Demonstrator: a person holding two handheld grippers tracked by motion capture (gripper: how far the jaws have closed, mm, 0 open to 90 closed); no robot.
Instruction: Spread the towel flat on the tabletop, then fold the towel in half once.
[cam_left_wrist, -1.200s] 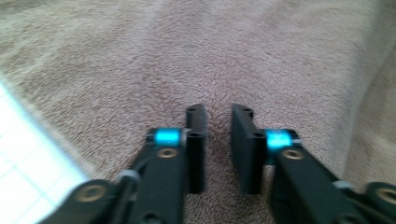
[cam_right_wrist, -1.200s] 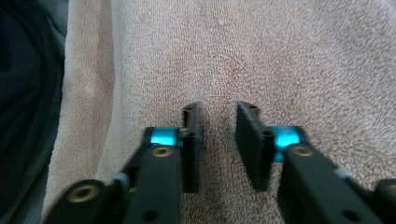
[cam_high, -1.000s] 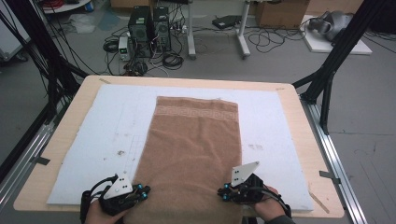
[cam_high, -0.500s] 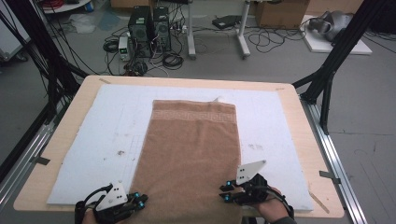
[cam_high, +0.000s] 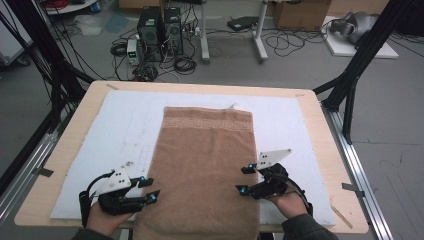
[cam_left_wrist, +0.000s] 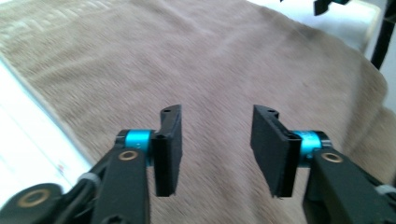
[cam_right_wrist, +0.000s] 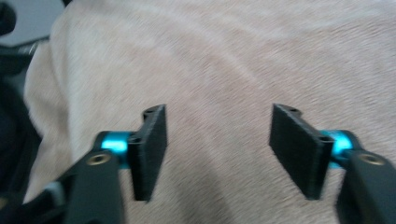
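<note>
A brown towel (cam_high: 205, 160) lies flat lengthwise on the white mat (cam_high: 125, 125), its near end hanging over the table's front edge. My left gripper (cam_high: 149, 189) hovers at the towel's near left edge, and my right gripper (cam_high: 245, 179) at its near right edge. Both pairs of jaws have just been opening and stand apart with nothing between them. In the left gripper view my gripper (cam_left_wrist: 215, 140) looks across the towel (cam_left_wrist: 210, 60). The right gripper (cam_right_wrist: 217, 149) is seen above the towel (cam_right_wrist: 243, 60) in its own view.
The wooden table (cam_high: 320, 125) carries the white mat. Black frame posts (cam_high: 360, 60) rise at the back right and back left. Computer towers (cam_high: 160, 25) and cables sit on the floor beyond the table.
Both grippers have lifted off the towel's near corners and moved up the table a little. Their jaws went from shut to apart. The towel's near end now lies flat over the front edge.
</note>
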